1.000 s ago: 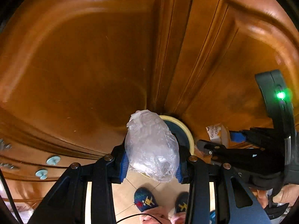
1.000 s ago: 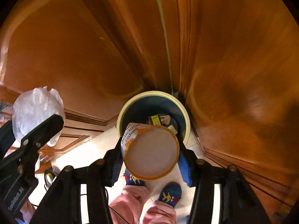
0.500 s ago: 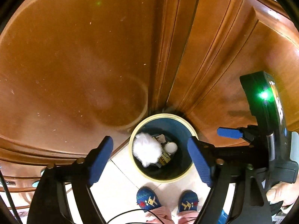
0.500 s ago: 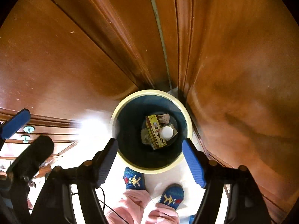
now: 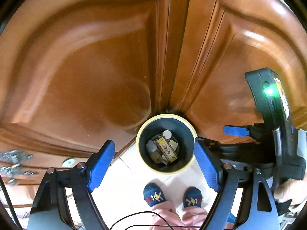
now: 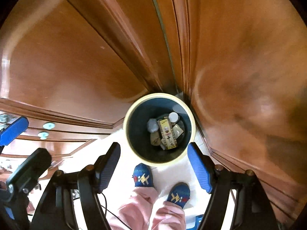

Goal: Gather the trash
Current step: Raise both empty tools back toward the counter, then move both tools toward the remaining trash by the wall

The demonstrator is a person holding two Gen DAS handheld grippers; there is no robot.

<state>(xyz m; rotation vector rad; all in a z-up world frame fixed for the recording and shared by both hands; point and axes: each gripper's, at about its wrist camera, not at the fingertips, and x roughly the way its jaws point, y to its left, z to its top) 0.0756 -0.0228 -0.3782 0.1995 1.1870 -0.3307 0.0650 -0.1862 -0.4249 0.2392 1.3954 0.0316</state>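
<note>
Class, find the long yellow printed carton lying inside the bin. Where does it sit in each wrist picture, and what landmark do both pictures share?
Left wrist view: the yellow carton lies in the bin, just below picture centre, between the open blue pads.
Right wrist view: the yellow carton lies in the bin, slightly right of centre, above the pads.
Shared landmark: the small white round lid at the carton's upper end.
</note>
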